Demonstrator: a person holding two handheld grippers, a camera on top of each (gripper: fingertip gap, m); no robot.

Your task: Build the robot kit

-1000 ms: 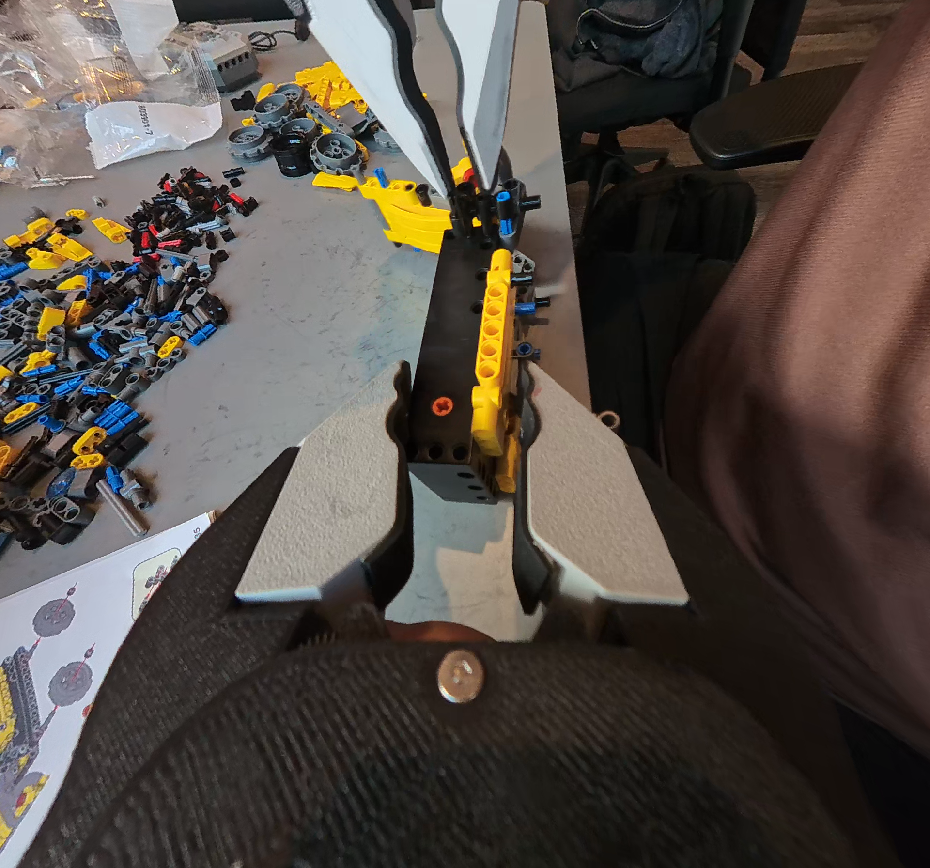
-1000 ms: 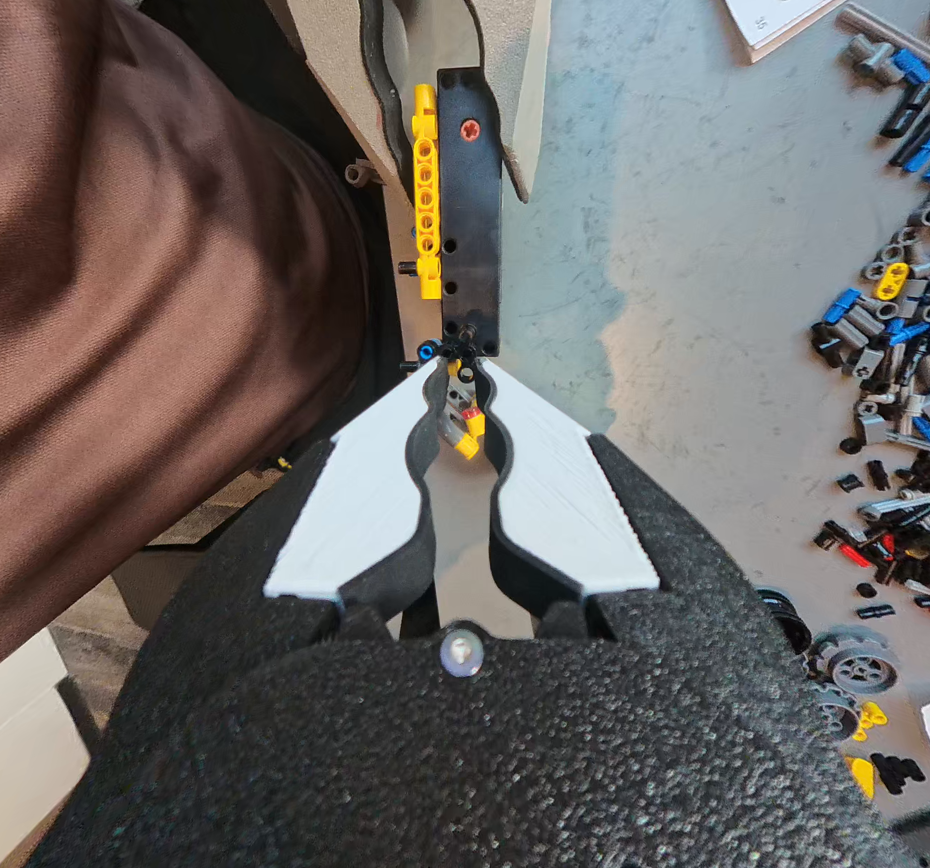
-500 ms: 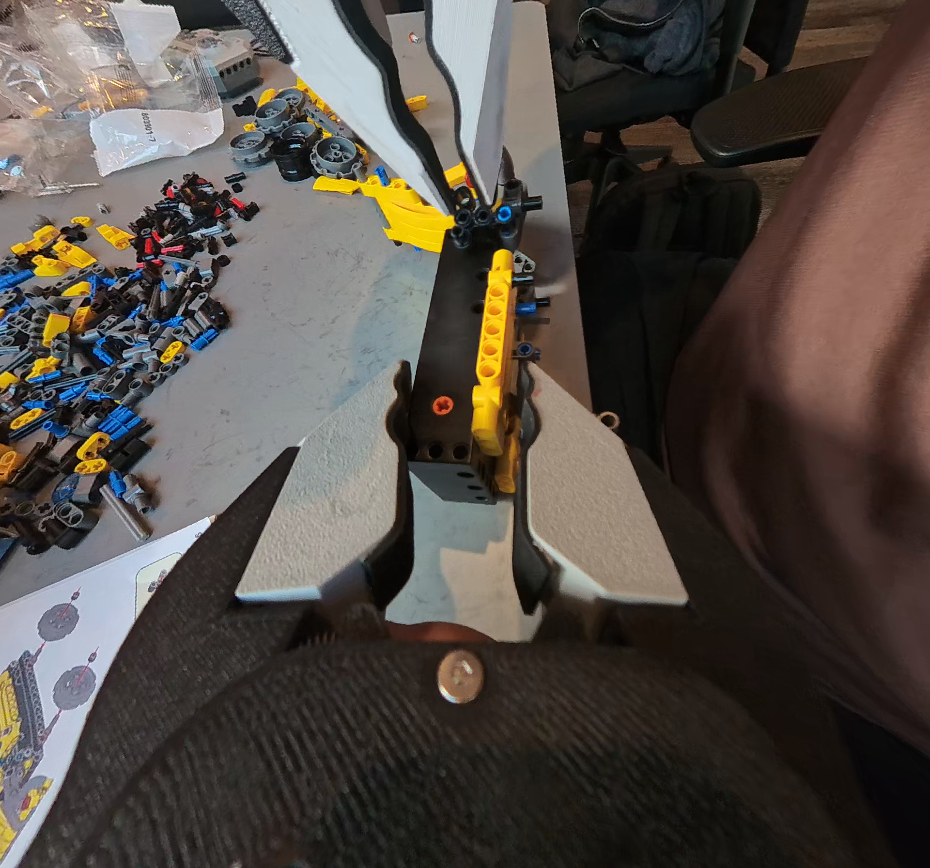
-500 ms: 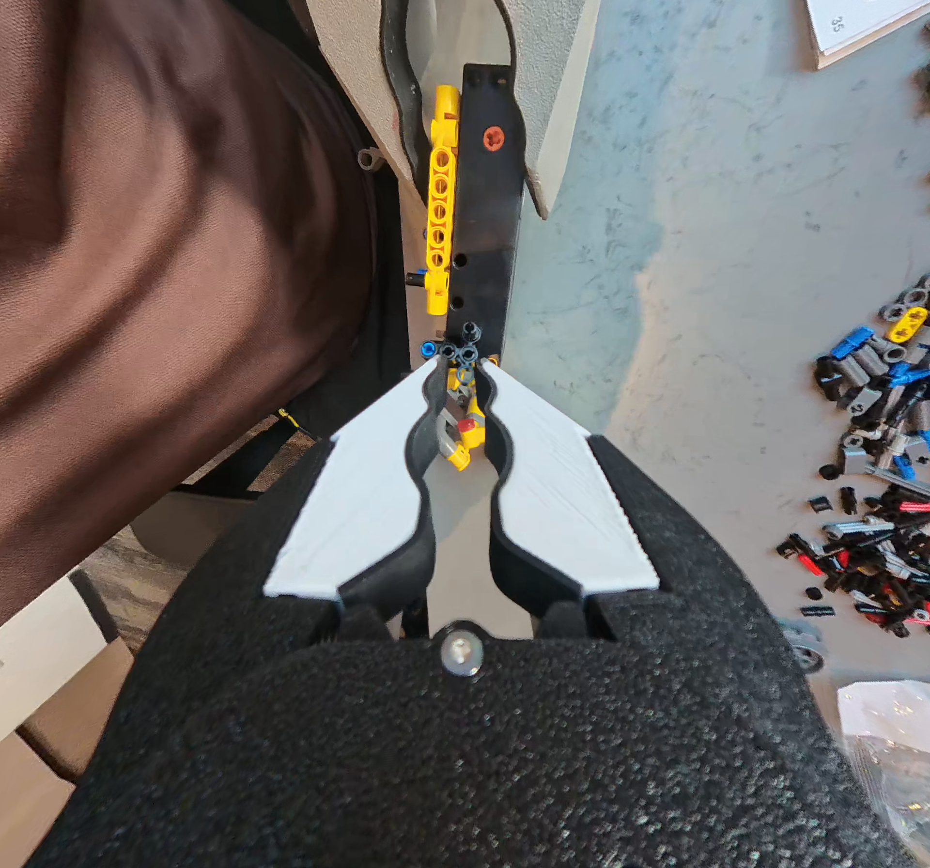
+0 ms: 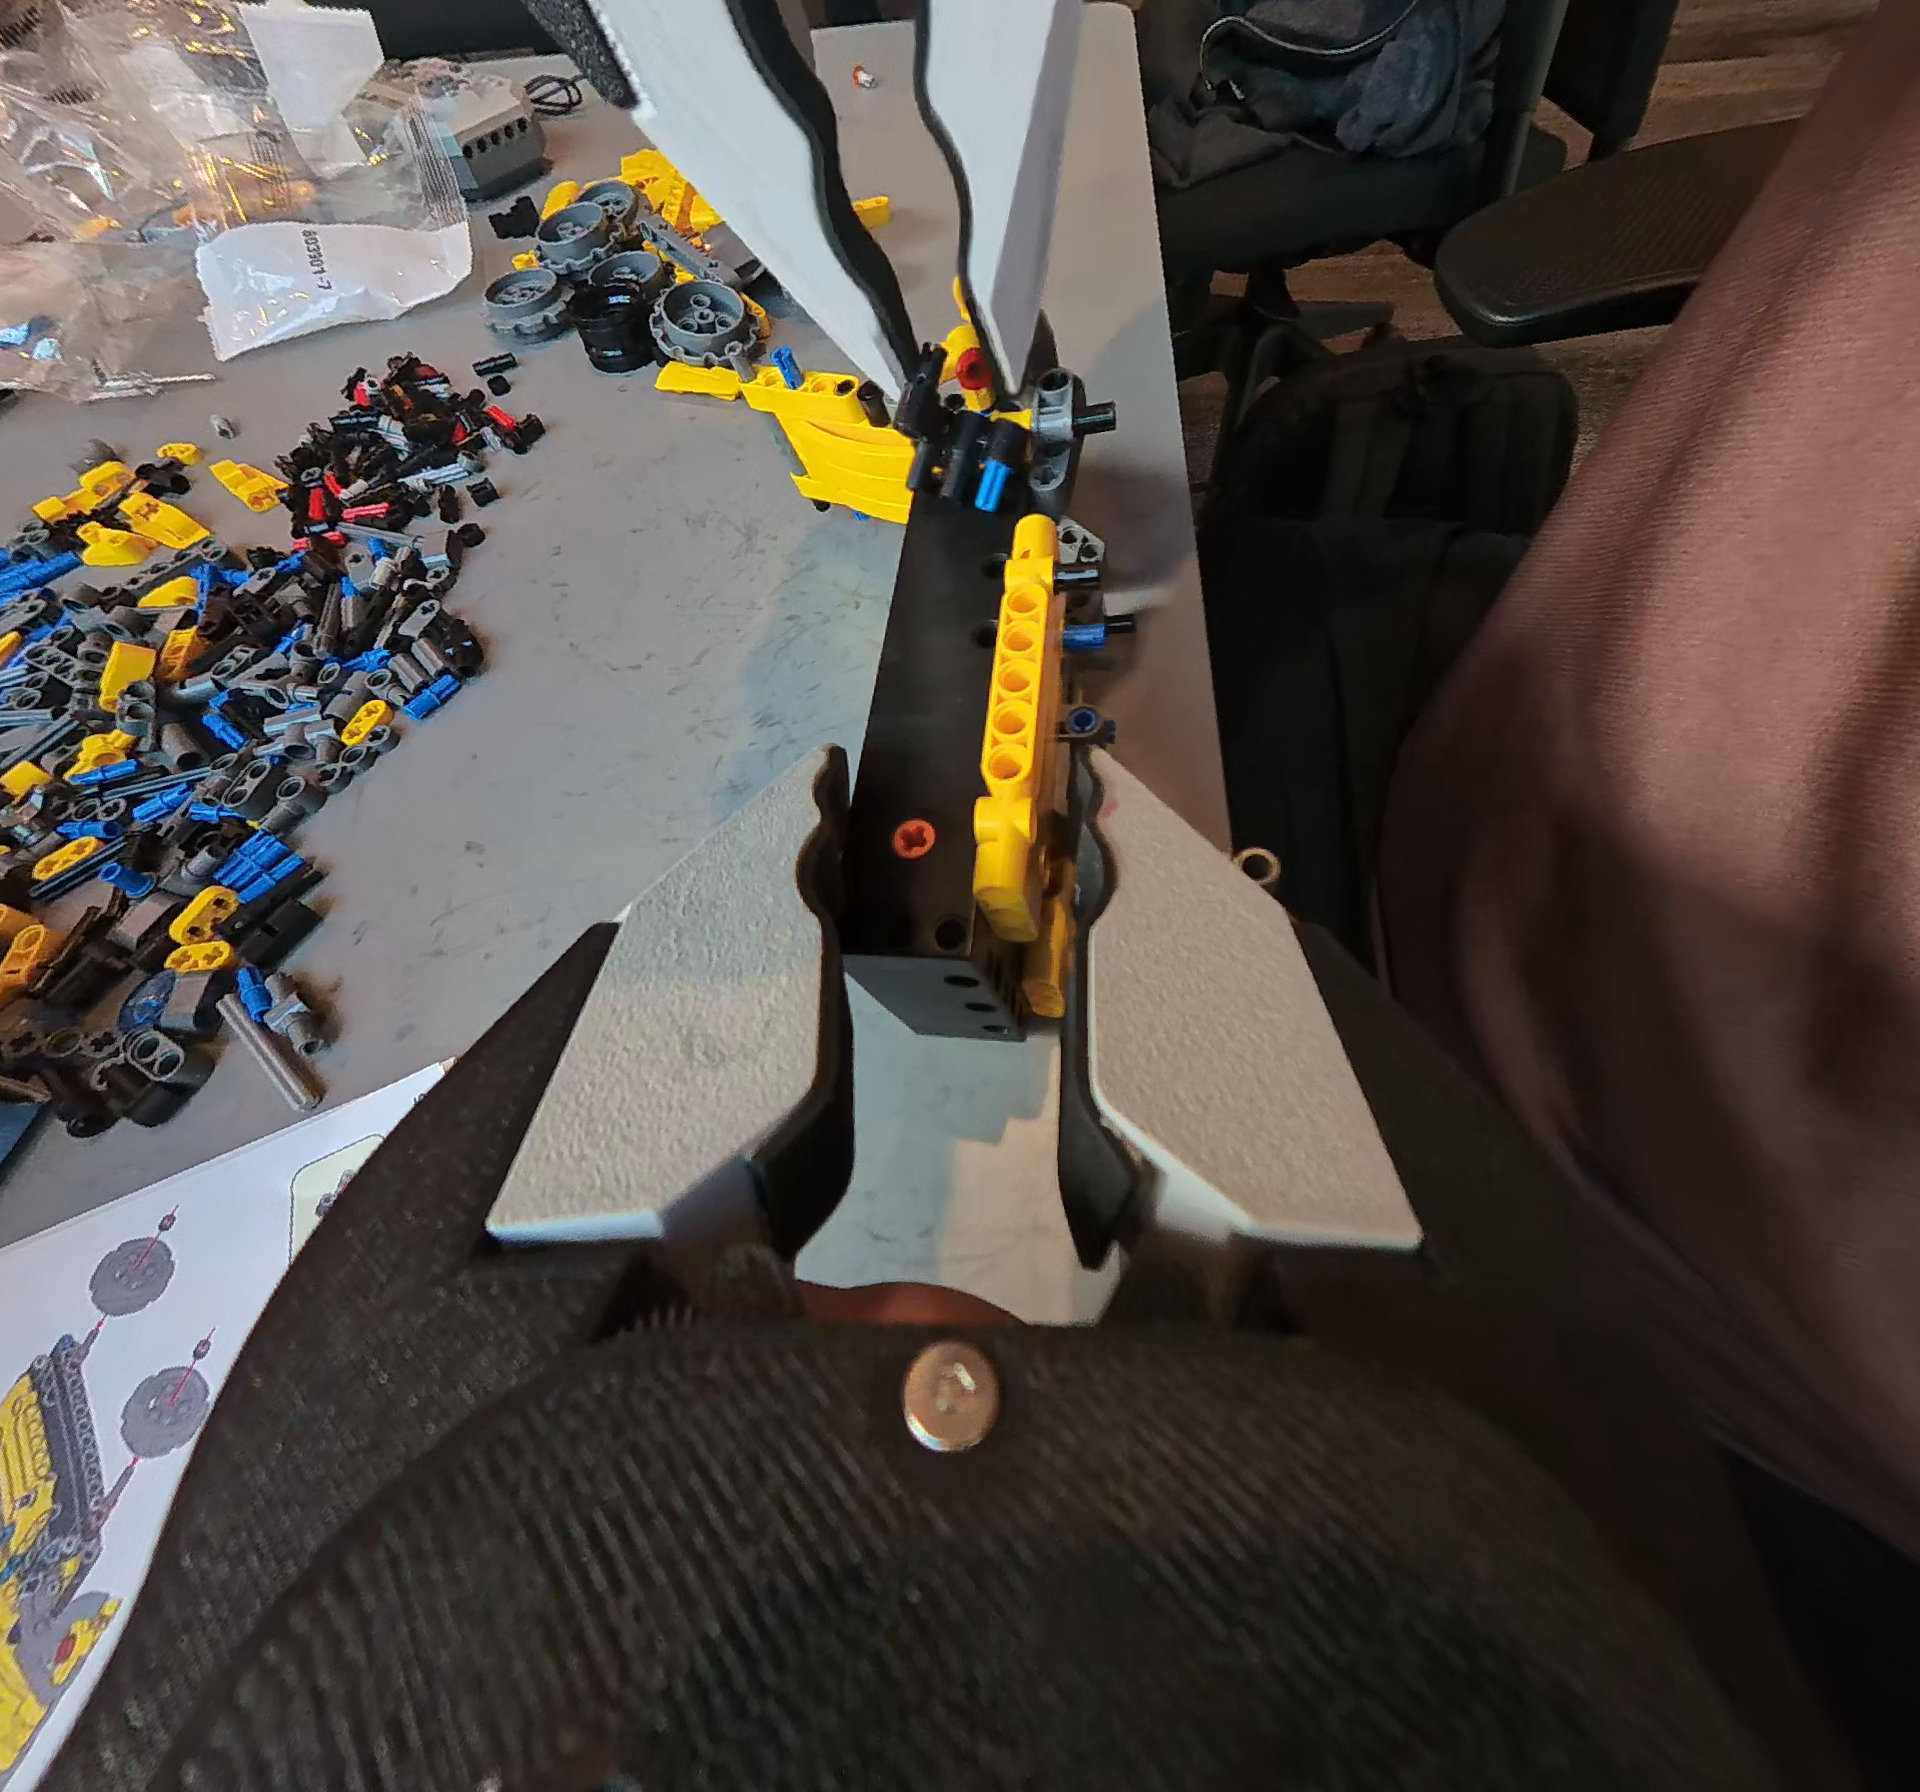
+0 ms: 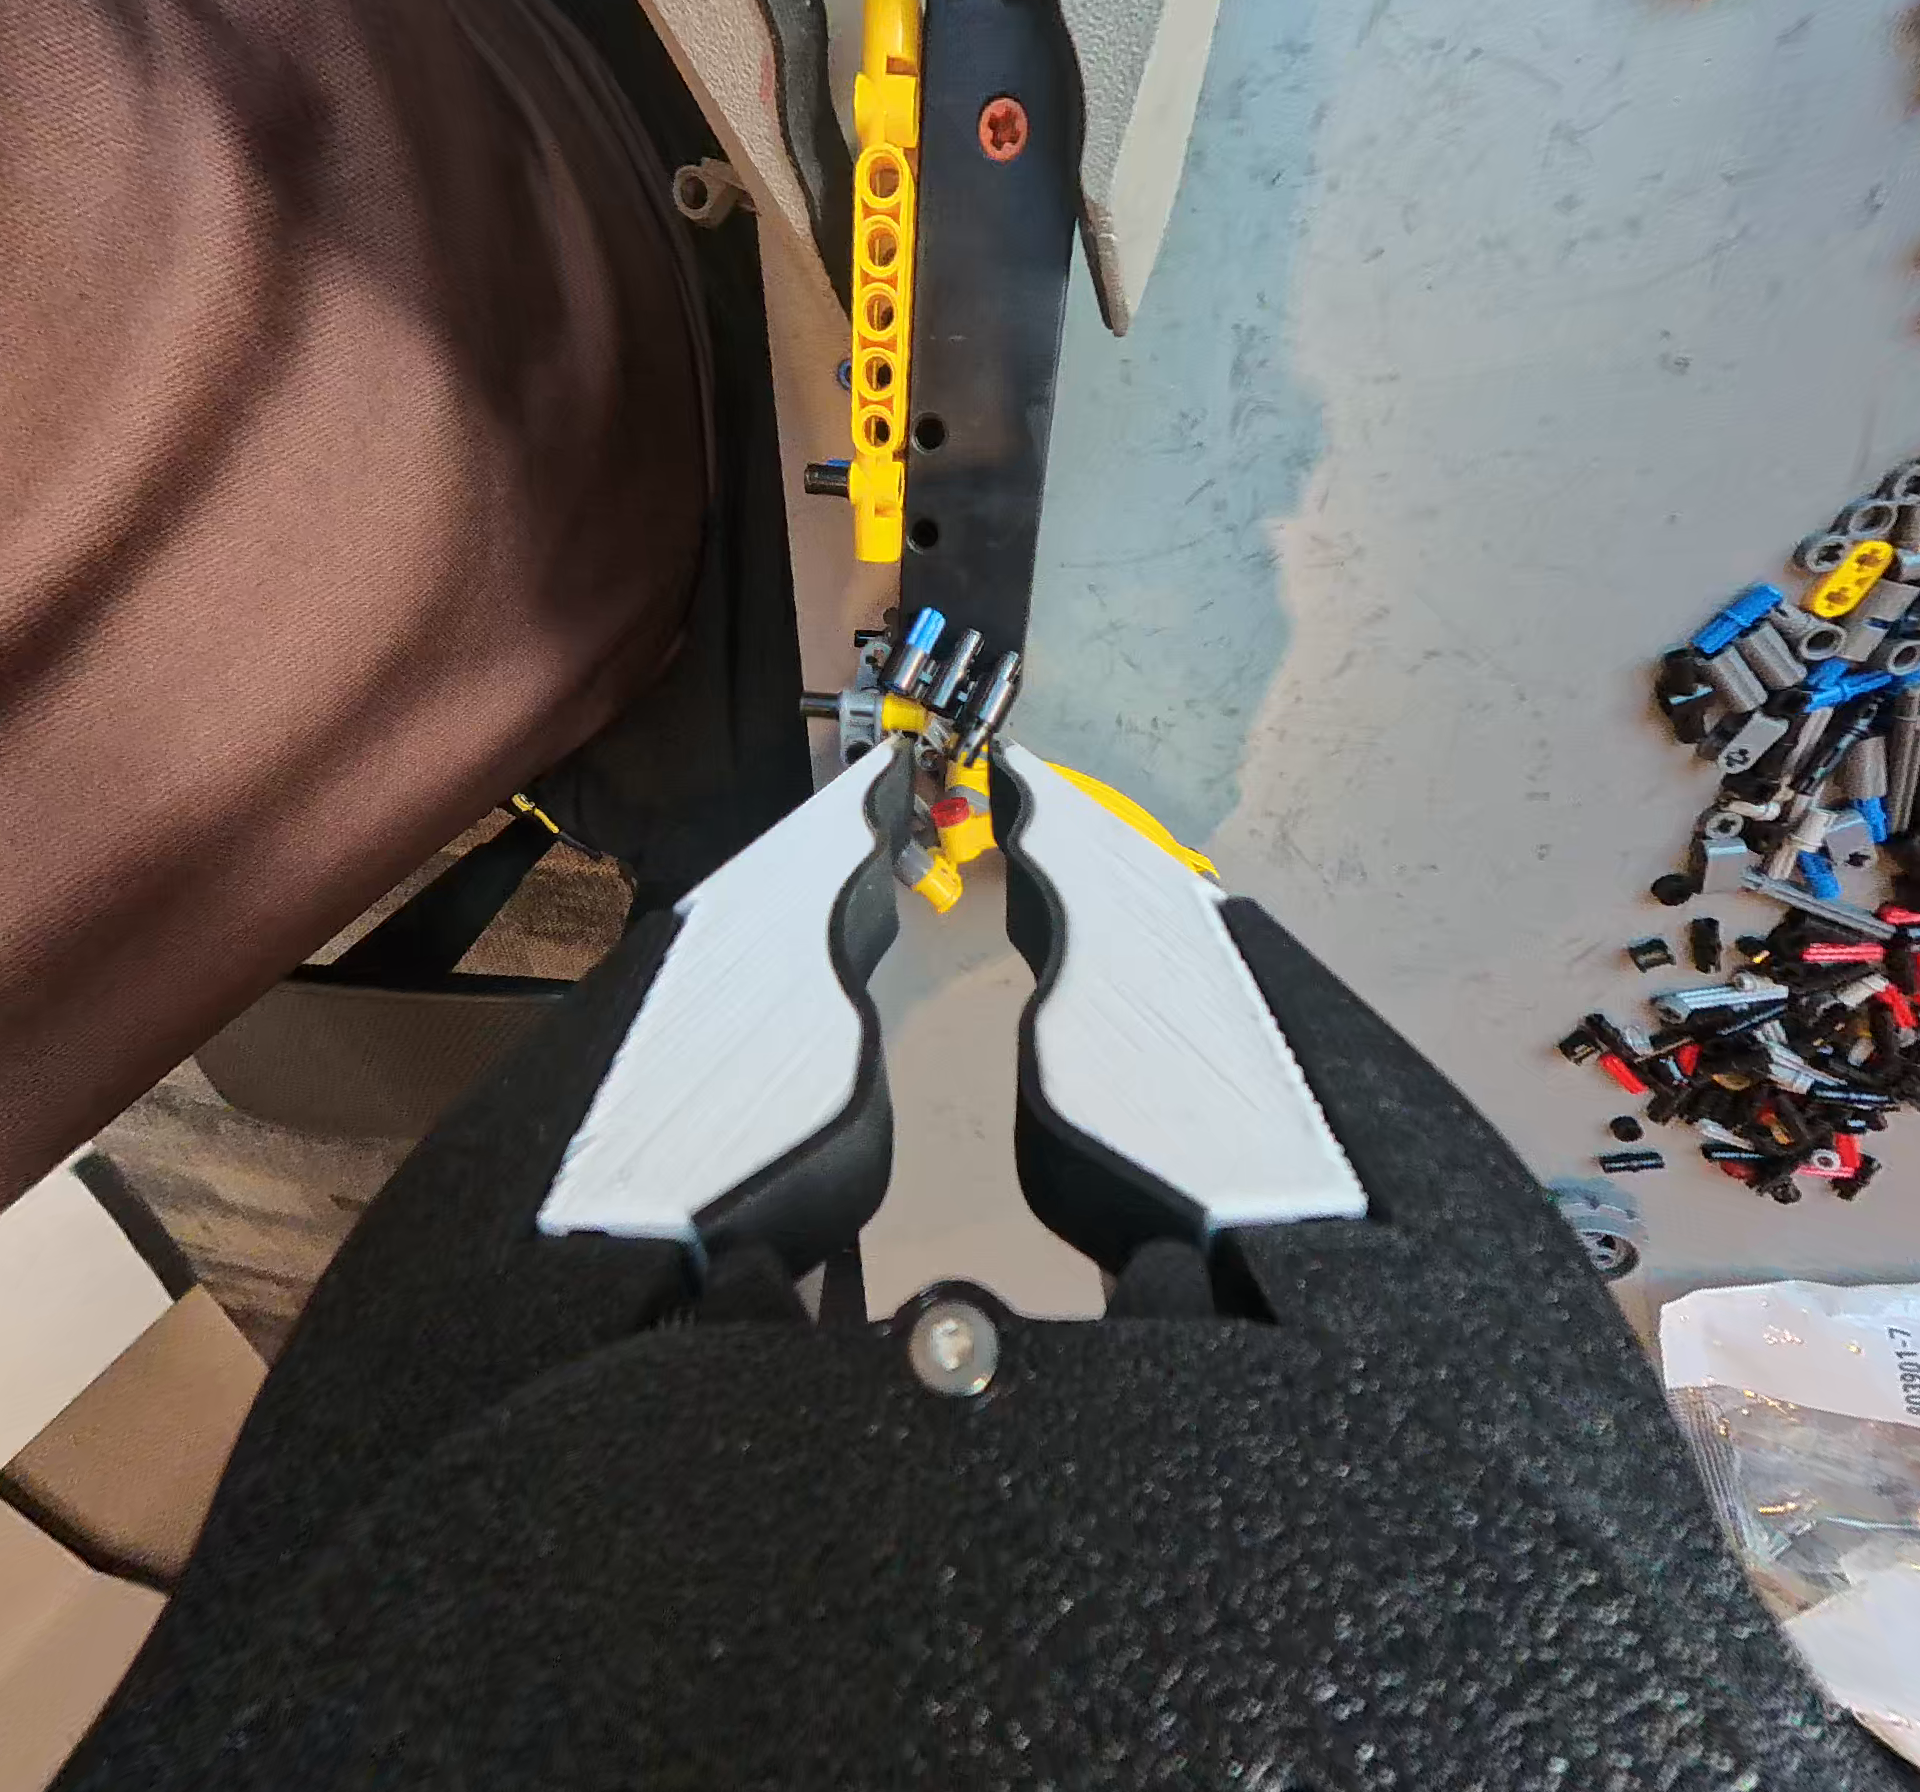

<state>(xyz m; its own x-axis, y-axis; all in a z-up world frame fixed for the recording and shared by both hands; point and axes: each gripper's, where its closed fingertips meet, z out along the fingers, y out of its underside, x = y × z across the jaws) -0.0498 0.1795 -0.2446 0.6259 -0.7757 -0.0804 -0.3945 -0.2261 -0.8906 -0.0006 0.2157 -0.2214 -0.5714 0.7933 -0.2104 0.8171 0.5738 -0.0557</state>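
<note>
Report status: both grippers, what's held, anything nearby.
Left gripper shut on long black brick assembly with yellow beam. Right gripper shut on small pin cluster at its far end. Loose parts alongside on table.

Your left gripper (image 5: 956, 869) is pointing forward, its grey fingers (image 5: 727, 963) clamping an object between them. Your right gripper (image 6: 940, 776) is facing it from the opposite end, its white fingers (image 6: 758, 994) pinching narrowly at the tips, nearly closed.

Black block (image 5: 914, 766) with yellow beam (image 5: 1023, 693) and orange pin (image 5: 914, 838); grey desk (image 5: 623, 620); black, blue, yellow, red parts (image 5: 208, 703).
</note>
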